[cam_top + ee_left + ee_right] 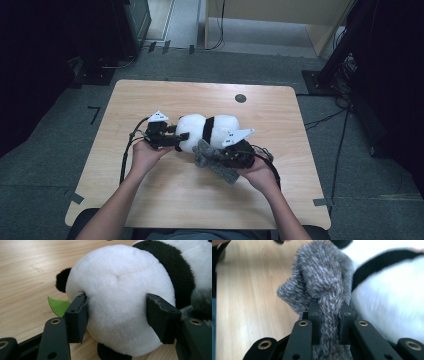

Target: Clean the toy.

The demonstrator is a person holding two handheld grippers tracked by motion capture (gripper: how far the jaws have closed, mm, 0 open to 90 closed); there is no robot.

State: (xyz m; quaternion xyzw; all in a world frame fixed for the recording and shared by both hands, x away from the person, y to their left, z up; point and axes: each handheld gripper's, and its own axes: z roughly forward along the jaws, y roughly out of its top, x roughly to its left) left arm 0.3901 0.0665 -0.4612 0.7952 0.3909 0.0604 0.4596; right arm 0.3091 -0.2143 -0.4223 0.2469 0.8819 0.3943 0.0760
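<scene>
A black-and-white panda plush (210, 129) lies on its side in the middle of the wooden table (165, 200). My left gripper (182, 137) reaches in from the left, and its pads press into a round white end of the panda (120, 290). A black ear and a green felt leaf (58, 306) show beside the left jaw. My right gripper (215, 155) is at the panda's near side, shut on a fuzzy grey cloth (322, 277). The cloth (225, 172) hangs down toward the table, and the panda's white and black fur (392, 302) lies just right of it.
A small dark round cap (240, 98) sits in the tabletop at the back. Bare wood lies around the plush on all sides. Cables trail from both grippers back along the person's forearms. Dark equipment and stands line the floor beyond the table.
</scene>
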